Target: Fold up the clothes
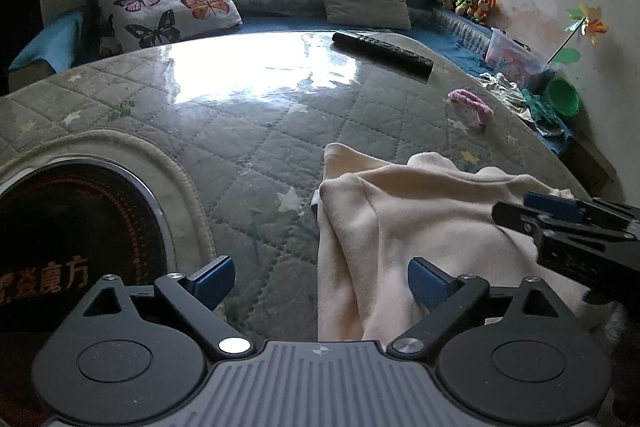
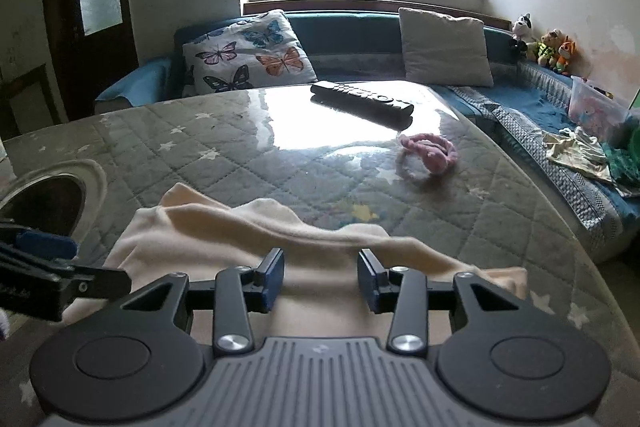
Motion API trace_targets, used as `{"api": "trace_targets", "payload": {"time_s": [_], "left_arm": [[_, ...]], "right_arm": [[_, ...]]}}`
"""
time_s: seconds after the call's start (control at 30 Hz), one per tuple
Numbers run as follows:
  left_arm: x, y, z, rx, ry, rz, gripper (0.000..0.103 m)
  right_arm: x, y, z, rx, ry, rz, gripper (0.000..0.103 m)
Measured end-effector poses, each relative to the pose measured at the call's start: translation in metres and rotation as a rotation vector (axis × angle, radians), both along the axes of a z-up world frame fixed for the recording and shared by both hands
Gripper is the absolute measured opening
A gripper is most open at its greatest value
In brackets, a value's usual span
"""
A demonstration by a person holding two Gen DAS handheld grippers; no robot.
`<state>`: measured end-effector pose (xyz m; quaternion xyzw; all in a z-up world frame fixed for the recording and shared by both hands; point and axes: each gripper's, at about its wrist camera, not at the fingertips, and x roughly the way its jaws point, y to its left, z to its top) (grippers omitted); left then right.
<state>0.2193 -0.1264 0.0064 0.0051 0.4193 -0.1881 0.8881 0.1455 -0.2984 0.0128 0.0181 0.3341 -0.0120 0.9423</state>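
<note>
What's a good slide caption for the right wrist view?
Open right tongs poised over a cream garment on the quilted table, remote and pink hair tie beyond.

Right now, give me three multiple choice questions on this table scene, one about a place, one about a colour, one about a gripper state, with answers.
1. Where does the remote control lie?
A. on the far part of the table, near the sofa
B. on top of the garment
C. on the floor

2. What colour is the garment on the table?
A. dark blue
B. cream
C. green

3. How does the left gripper stand?
A. shut on the garment
B. shut on the remote control
C. open

Answers: 1 A, it rests on the glossy far part beyond the pink hair band. 2 B, the cloth is pale cream. 3 C, its blue pads sit wide apart, nothing clamped.
</note>
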Motion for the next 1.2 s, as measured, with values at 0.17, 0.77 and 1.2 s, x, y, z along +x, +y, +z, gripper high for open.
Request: {"api": "trace_targets", "payload": {"time_s": [0.17, 0.77, 1.2], "left_arm": [[-0.012, 0.0, 0.006, 0.01, -0.028, -0.011, 0.098], [-0.032, 0.011, -0.007, 0.067, -0.037, -0.014, 0.1], [-0.044, 0.018, -0.004, 0.066, -0.041, -0.013, 0.101]], "right_arm": [[-0.021, 0.004, 0.003, 0.0, 0.003, 0.014, 0.049], [-0.099, 0.007, -0.003, -0.031, -0.036, -0.012, 0.054], [-0.126, -0.022, 0.001, 0.047, -0.076, -0.088, 0.055]]}}
